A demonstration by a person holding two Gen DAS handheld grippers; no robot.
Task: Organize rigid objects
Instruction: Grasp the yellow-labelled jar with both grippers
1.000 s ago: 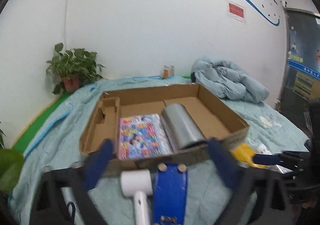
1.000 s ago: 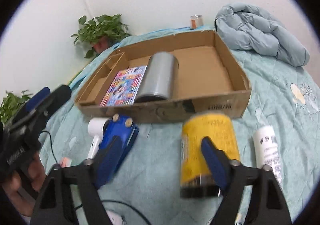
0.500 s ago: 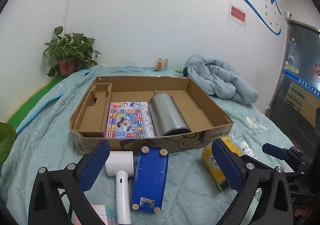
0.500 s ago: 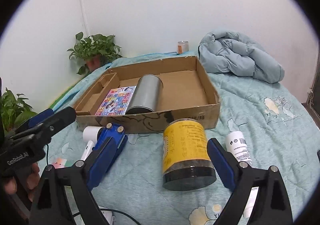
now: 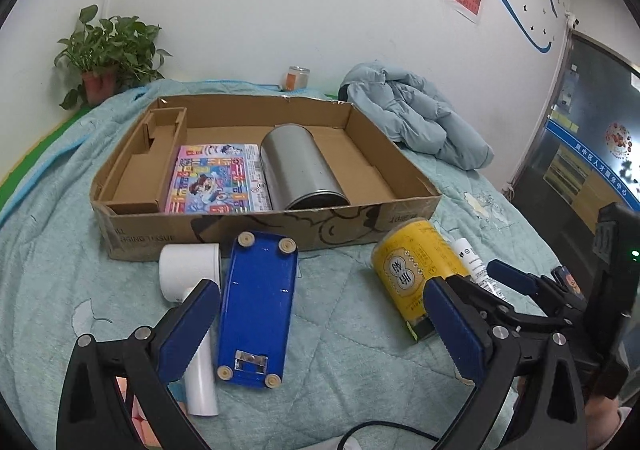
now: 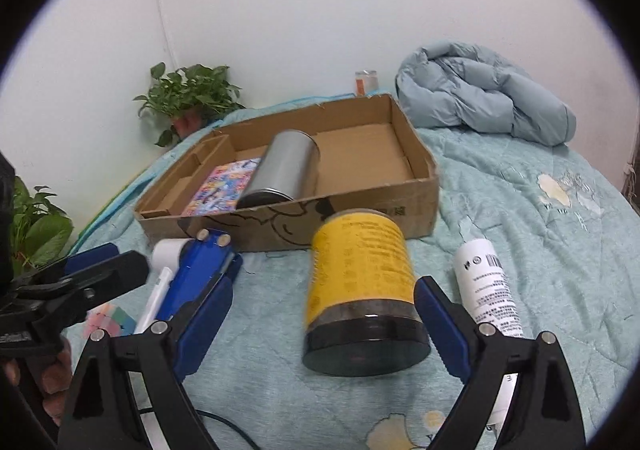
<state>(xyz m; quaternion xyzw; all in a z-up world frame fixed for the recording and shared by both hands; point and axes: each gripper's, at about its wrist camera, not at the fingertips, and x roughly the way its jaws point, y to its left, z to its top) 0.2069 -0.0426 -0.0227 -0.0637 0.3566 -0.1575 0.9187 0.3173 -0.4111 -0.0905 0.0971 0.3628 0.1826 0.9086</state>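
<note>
A cardboard box lies on the bed with a colourful book and a silver tin inside. In front of it lie a white dryer, a blue case, a yellow can on its side and a white bottle. My left gripper is open above the blue case. My right gripper is open with its fingers either side of the yellow can's dark lid end, not touching it.
A bundled light-blue quilt lies at the back right. A potted plant and a small jar stand by the wall. A cable and pastel blocks lie near the front.
Both grippers have pulled back from the box and dropped lower. The yellow can now lies between the right gripper's fingers, and the blue case shows in full below the left gripper.
</note>
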